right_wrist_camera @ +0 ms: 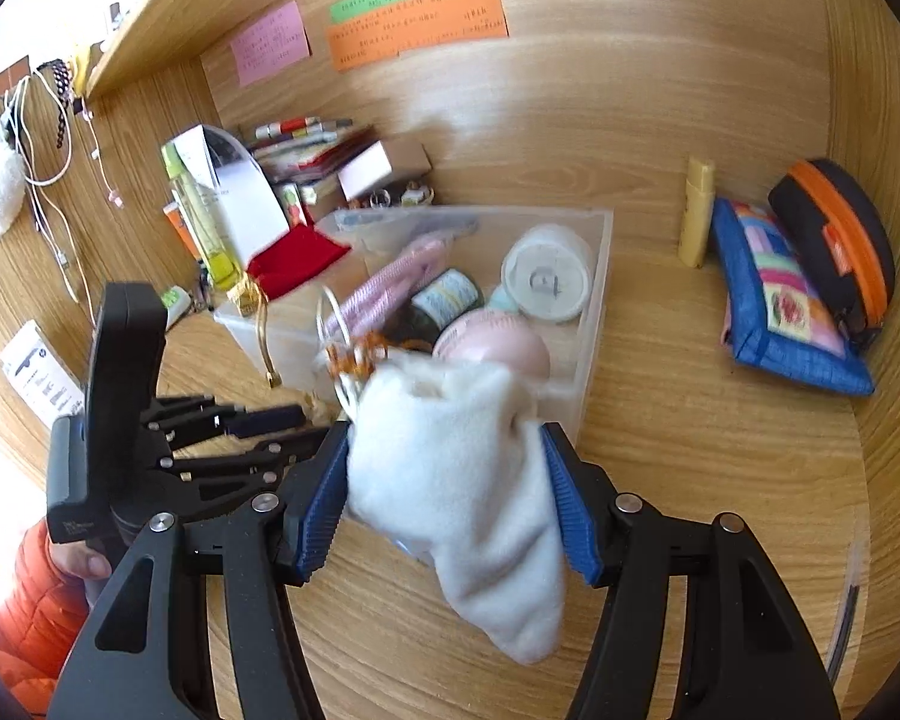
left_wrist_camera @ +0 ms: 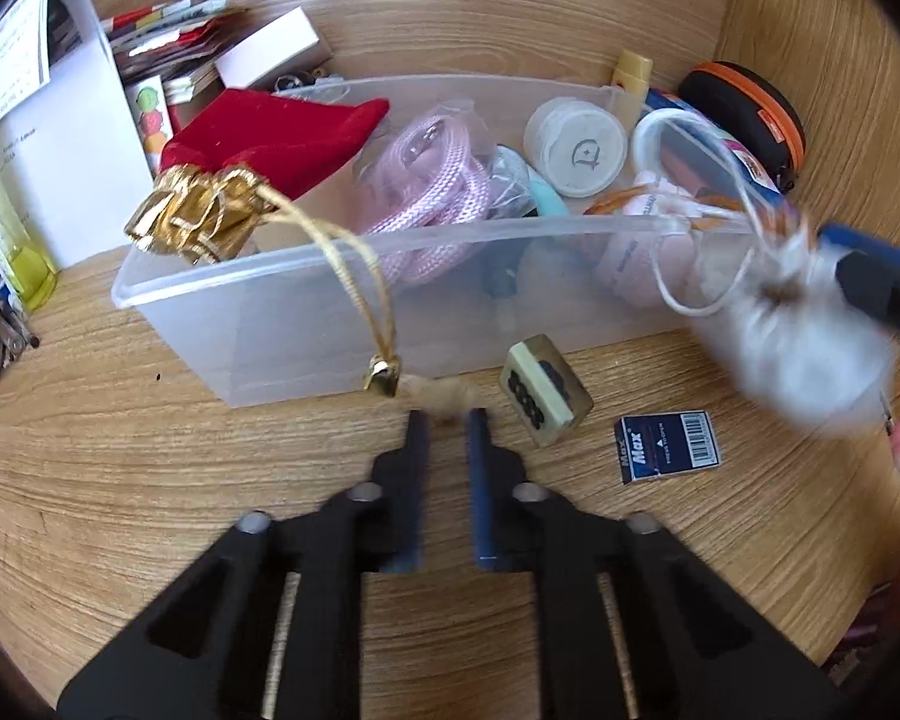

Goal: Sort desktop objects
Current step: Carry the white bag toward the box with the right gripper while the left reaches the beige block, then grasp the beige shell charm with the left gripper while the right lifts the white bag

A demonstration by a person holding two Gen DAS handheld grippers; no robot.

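Left wrist view: the left gripper [left_wrist_camera: 447, 420] is seen with its jaws drawn narrow onto a small tan object [left_wrist_camera: 444, 399] on the wooden desk [left_wrist_camera: 150, 480], just before the clear plastic bin [left_wrist_camera: 270, 324]. A mahjong tile [left_wrist_camera: 546, 399] lies just to its right. Farther right, a white fuzzy pouch [right_wrist_camera: 462, 480] is clamped by the right gripper [right_wrist_camera: 450, 492] above the desk, before the bin.

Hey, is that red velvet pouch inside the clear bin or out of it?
Partly in. The red pouch drapes over the bin's left rim, its gold-trimmed mouth on the rim and its gold cord hanging down outside.
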